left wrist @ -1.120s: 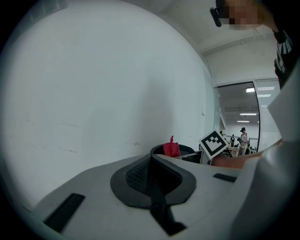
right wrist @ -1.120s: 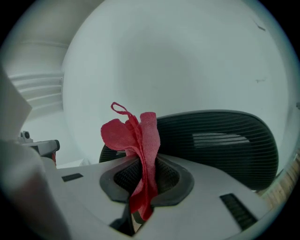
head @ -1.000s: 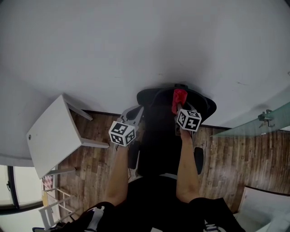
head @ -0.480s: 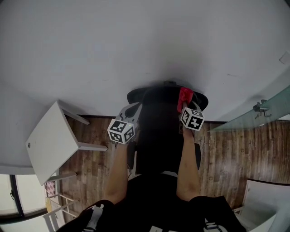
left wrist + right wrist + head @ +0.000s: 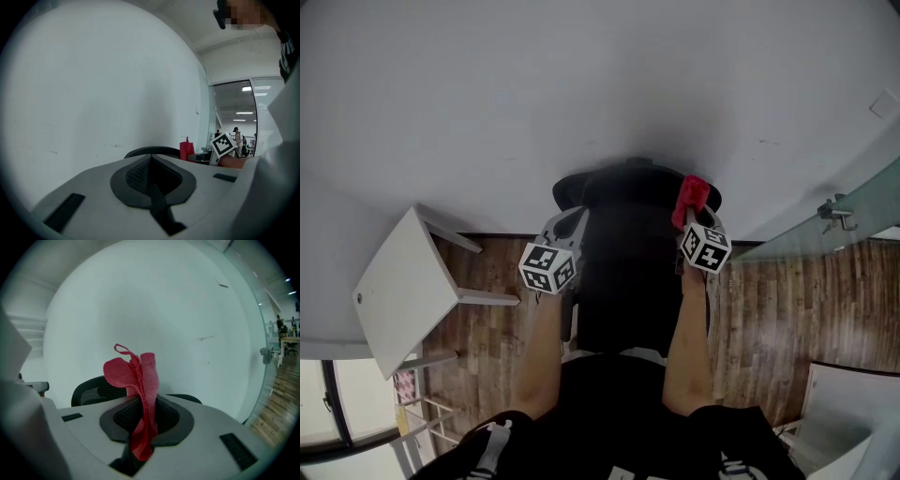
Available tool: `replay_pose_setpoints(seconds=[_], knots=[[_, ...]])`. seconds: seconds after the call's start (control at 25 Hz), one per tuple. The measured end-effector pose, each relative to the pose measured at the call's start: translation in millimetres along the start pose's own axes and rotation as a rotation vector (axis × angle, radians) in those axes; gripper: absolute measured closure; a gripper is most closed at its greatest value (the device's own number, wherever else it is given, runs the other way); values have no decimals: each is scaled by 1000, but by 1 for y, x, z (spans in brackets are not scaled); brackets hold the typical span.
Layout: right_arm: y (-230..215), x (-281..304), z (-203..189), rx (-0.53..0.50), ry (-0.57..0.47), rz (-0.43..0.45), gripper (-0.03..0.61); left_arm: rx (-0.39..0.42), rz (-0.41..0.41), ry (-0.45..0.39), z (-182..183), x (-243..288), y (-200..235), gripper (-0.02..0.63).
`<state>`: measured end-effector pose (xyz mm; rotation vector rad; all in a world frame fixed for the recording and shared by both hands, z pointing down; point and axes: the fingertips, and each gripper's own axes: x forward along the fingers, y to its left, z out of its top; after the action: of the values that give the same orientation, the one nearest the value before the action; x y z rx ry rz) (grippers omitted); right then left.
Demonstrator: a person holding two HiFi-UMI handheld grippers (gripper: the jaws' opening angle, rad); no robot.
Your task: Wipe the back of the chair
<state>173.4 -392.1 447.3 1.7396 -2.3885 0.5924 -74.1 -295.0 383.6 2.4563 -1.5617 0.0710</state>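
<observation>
Gripping a red woven cloth [image 5: 139,376], our right gripper [image 5: 143,405] has its jaws pressed together on the fabric. The upper part of the cloth stands in loose folds above the pads and a narrow tail hangs below them. From the head view we see the cloth held at the upper right corner of the back of a black mesh-backed office chair [image 5: 628,225], which stands against a plain white wall [image 5: 581,84]. We cannot tell whether the cloth touches the mesh. In the right gripper view the chair's curved top edge shows just behind the cloth.

Our left gripper [image 5: 151,161] has its jaws closed on each other with nothing between them. It sits beside the upper left edge of the chair's back, and its marker cube is level with the right one across the chair.

Off to our left a white square table [image 5: 398,291] stands on a brown wooden floor [image 5: 778,309], and a glass partition [image 5: 834,225] rises to our right.
</observation>
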Motion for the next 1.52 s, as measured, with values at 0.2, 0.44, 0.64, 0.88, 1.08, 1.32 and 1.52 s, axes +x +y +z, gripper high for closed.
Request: replay_pose_setpoints(seconds=[0.2,0.44,0.64,0.88,1.08,1.32,1.52], knots=[[-11,-16,-2,42,-12,-39,505,-12,5,5,-5,-13,0,589],[-12,-35,-20,70,-11,-94,505,-39,1,16,-21,-32,15,589],[35,-34,-31,51,-13,-25,505,-70,-12,22,-34,-43,39,589],[151,-18,-33,3,-22,139,505,-101,-30,14,-34,-72,83,589],[239,5,-46,-41,-3,228,503,-109,-49,-6,-30,-96,121,589],[305,38,-83,-67,34,251,505,-112,-88,-2,-44,-113,166,589],[325,70,-123,-64,73,244,505,-155,-120,5,-72,-116,204,589]])
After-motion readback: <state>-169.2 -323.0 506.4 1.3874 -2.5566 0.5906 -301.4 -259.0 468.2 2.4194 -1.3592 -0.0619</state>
